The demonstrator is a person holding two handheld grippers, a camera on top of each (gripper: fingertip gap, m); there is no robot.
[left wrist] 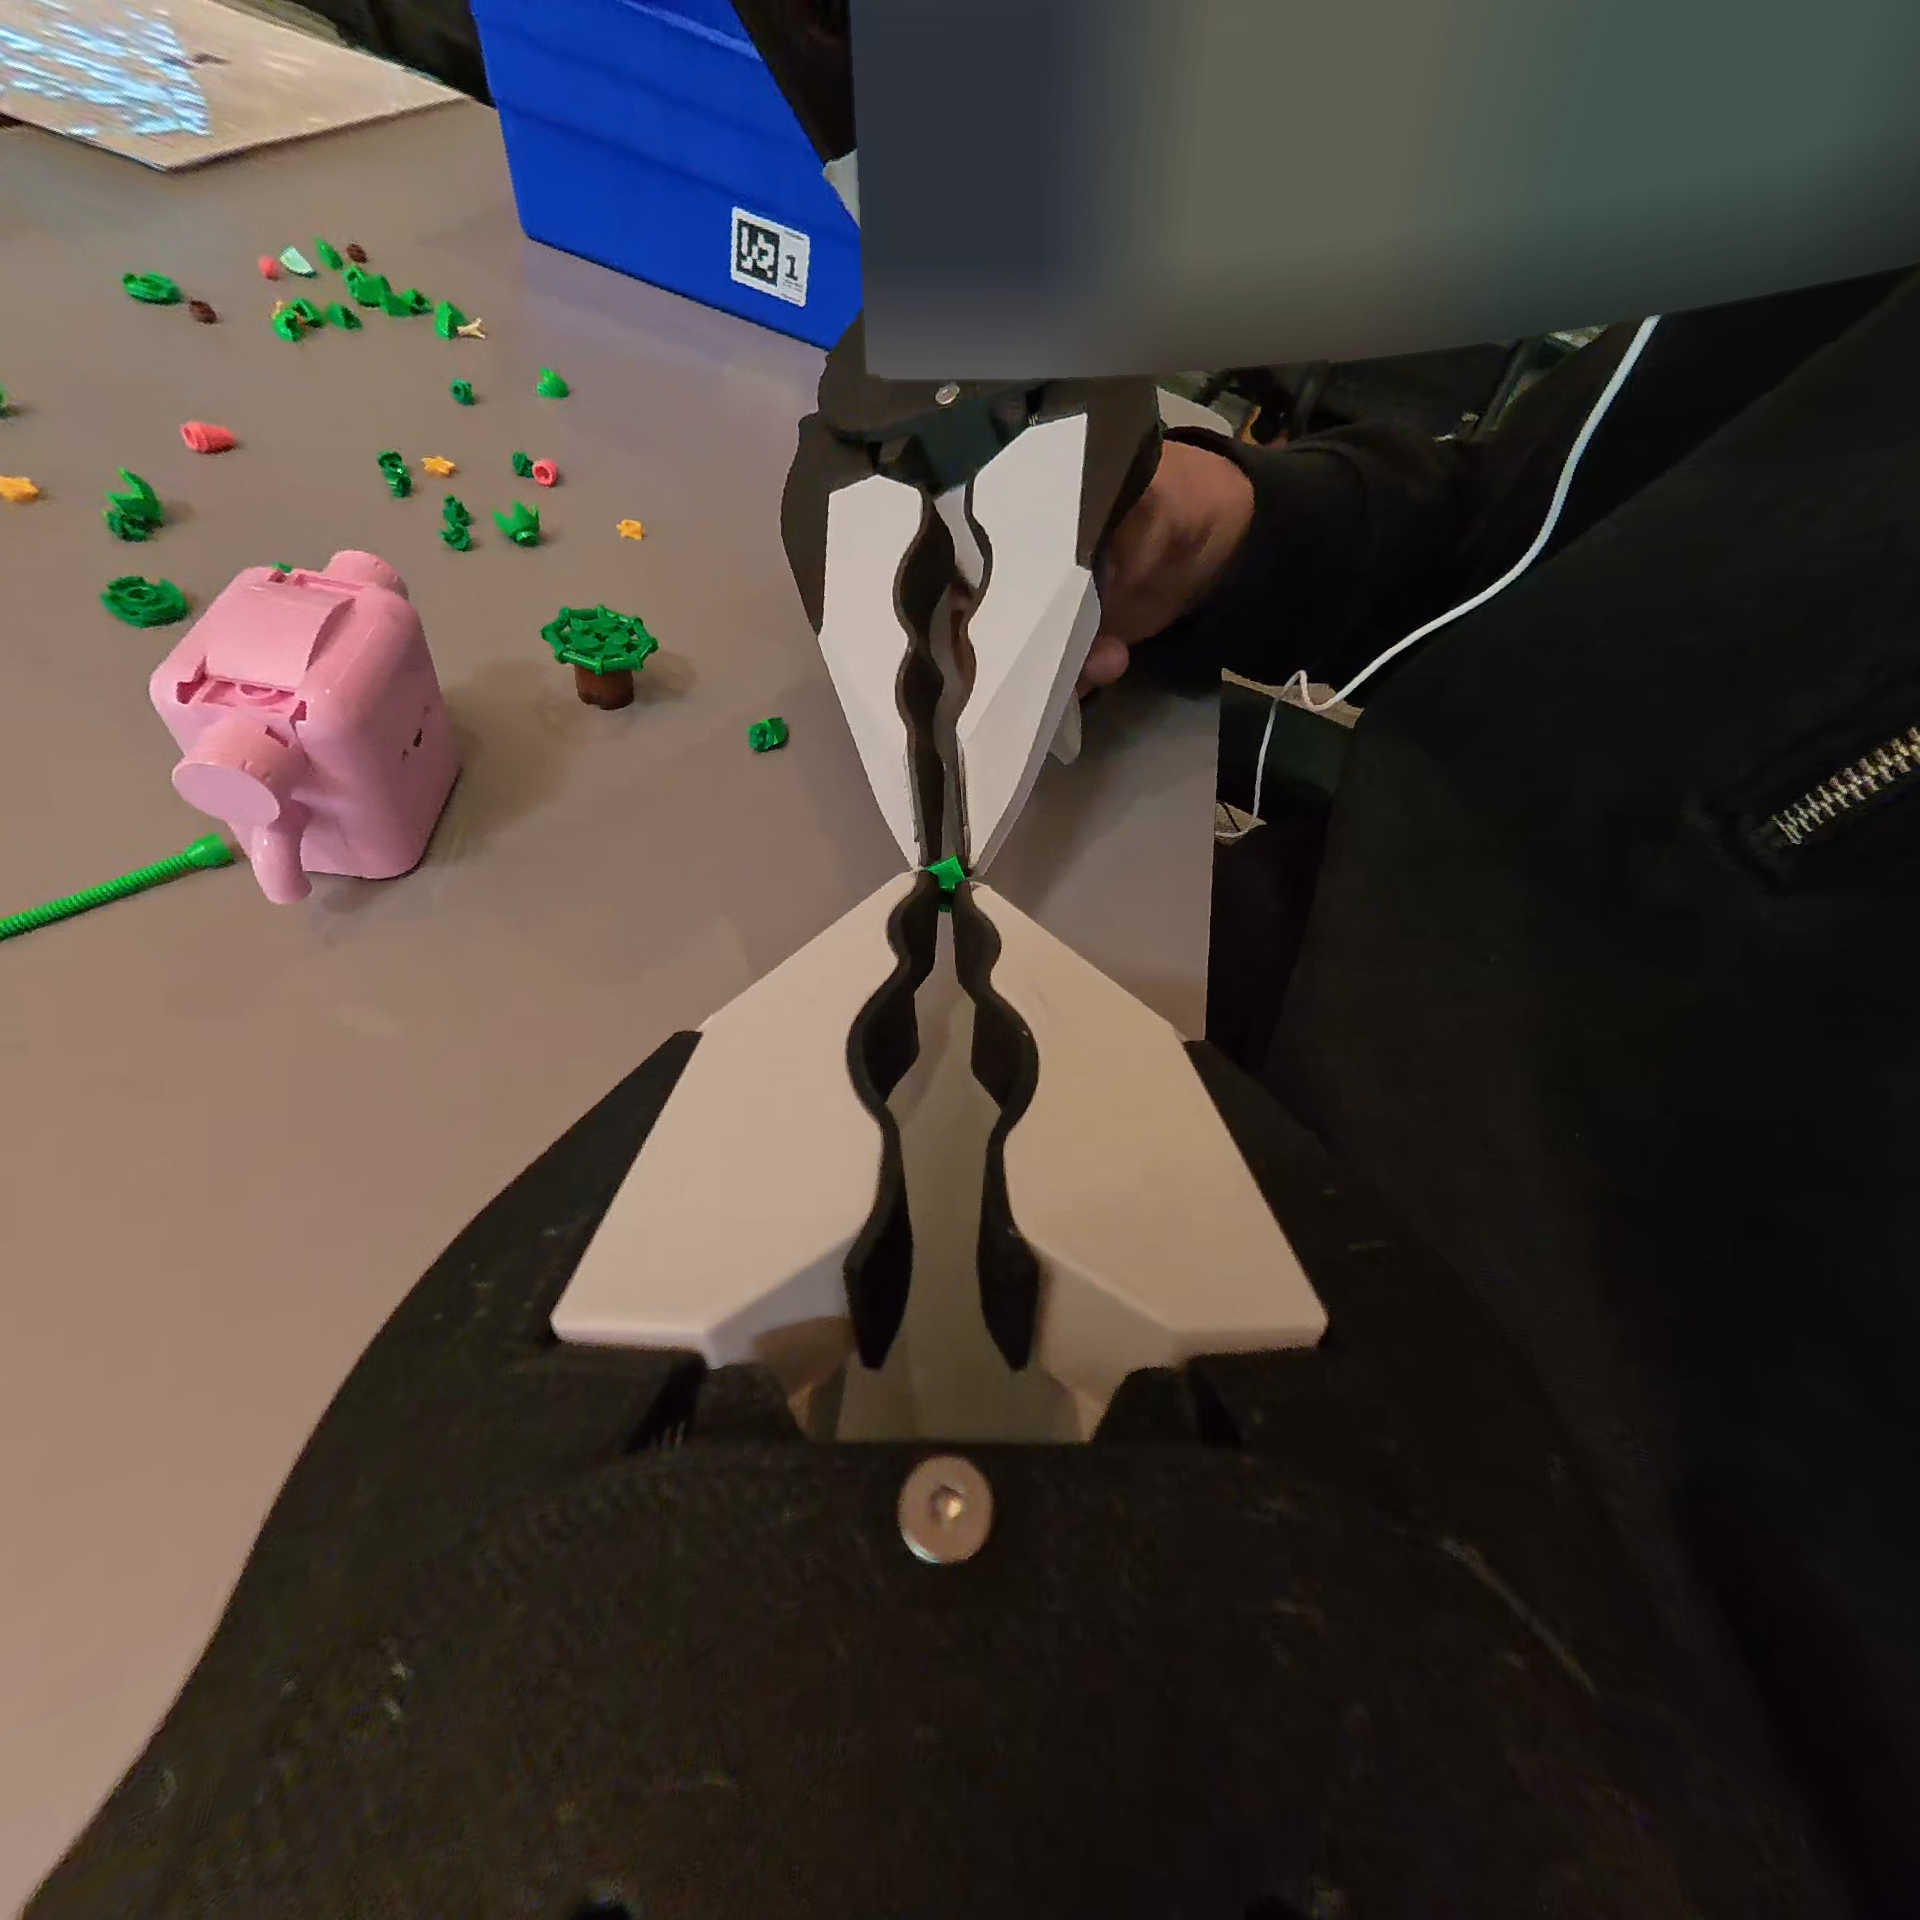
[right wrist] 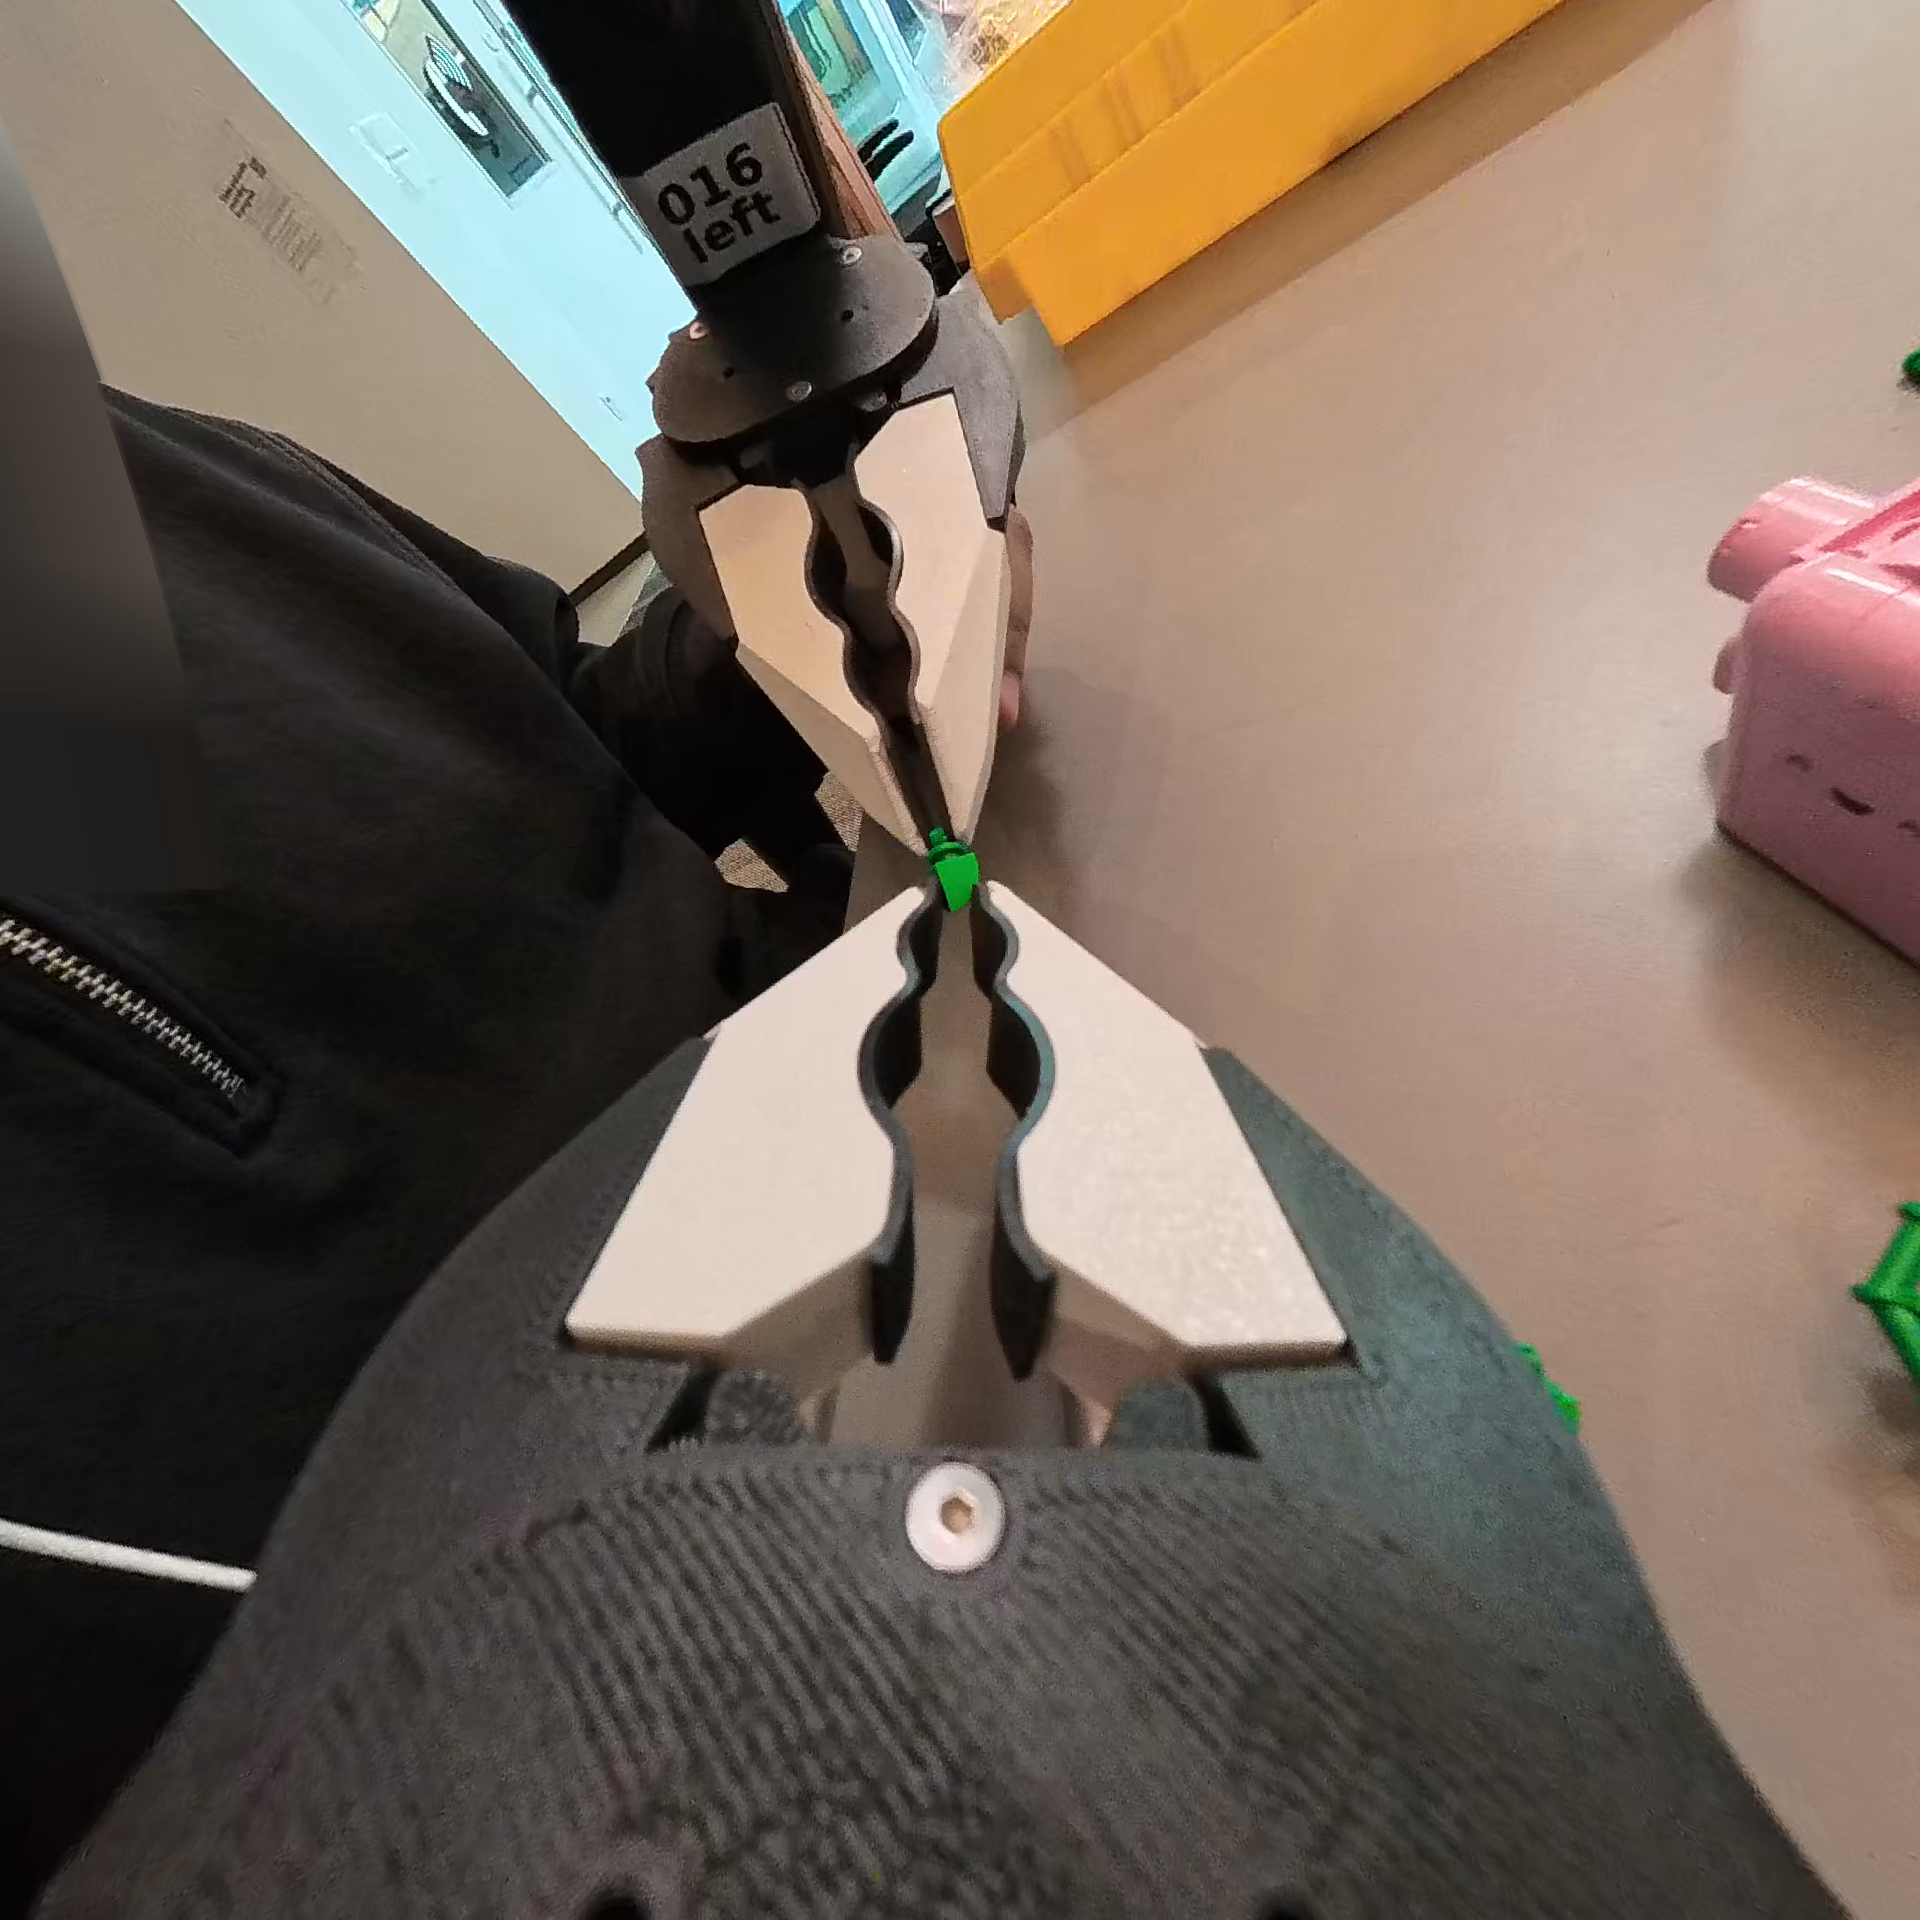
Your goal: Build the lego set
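My left gripper (left wrist: 940, 891) and my right gripper (right wrist: 951, 902) meet tip to tip above the grey table's near edge. Each is shut on a small green lego piece (left wrist: 945, 873). In the right wrist view it looks like two joined green parts (right wrist: 952, 871): a slimmer one in the left gripper's tips (right wrist: 940, 831) and a wider one in mine. The right gripper (left wrist: 940, 854) faces the left wrist camera. Whether the two parts are fully pressed together is hidden by the fingertips.
A pink lego build (left wrist: 312, 717) and a green-topped brown stub (left wrist: 601, 649) stand on the table (left wrist: 520, 1039), with several loose green, pink and yellow pieces (left wrist: 395, 301). A green flexible stem (left wrist: 104, 896) lies left. A blue bin (left wrist: 665, 156) and a yellow bin (right wrist: 1195, 156) stand behind. The tips of both grippers are at nearly the same place. About 12 cm separates my right fingertips from the green-topped brown stub (left wrist: 601, 649).
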